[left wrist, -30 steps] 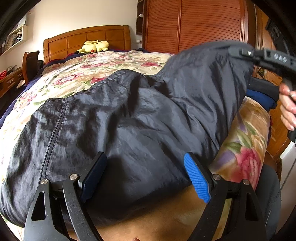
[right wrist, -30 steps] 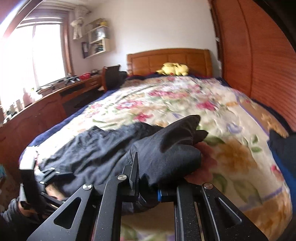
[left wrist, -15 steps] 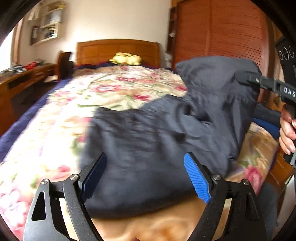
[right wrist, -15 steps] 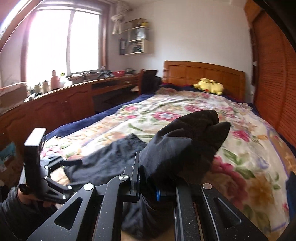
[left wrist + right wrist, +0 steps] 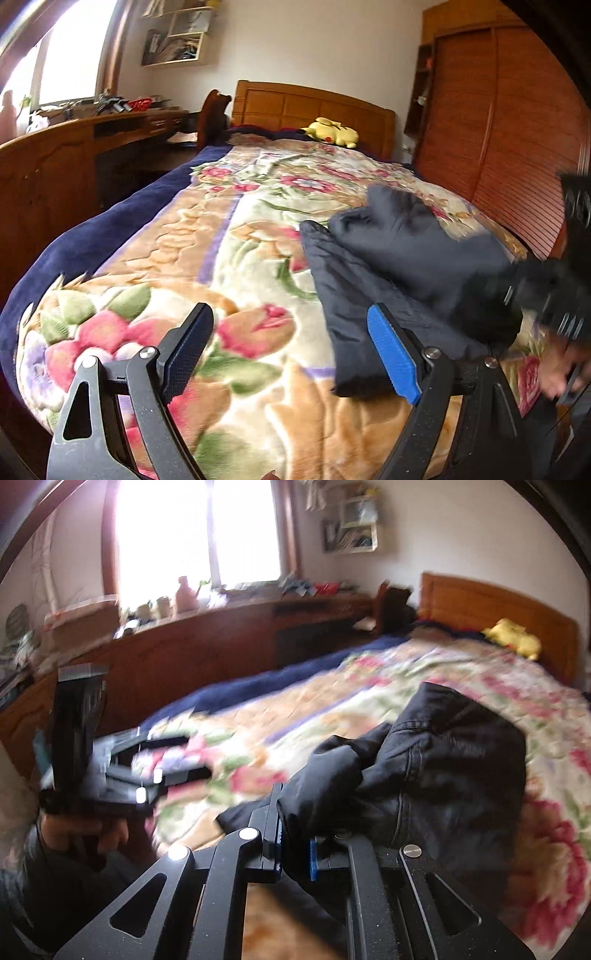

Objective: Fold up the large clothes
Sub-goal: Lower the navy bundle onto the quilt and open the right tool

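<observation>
A dark navy jacket [image 5: 388,273] lies bunched on the floral bedspread [image 5: 221,258], near the bed's foot at the right of the left wrist view. My left gripper [image 5: 291,354] stands open over bare bedspread, the jacket's edge just behind its blue right pad [image 5: 393,358]; nothing is between its fingers. My right gripper [image 5: 295,836] is shut on a fold of the jacket [image 5: 443,760], which mounds up in front of it. The right gripper [image 5: 546,295] shows blurred at the right edge of the left wrist view, and the left gripper [image 5: 155,771] at the left of the right wrist view.
A yellow plush toy [image 5: 330,132] lies by the wooden headboard [image 5: 314,107]. A long wooden desk [image 5: 207,642] with clutter runs under the window along the bed's left side. A slatted wooden wardrobe [image 5: 498,122] stands to the right. A hand [image 5: 561,369] holds the right gripper's handle.
The left gripper has swung left off the jacket onto bare bedspread. The right gripper carried its fold of jacket leftward across the bed, so the spread-out jacket is now bunched into a narrower heap.
</observation>
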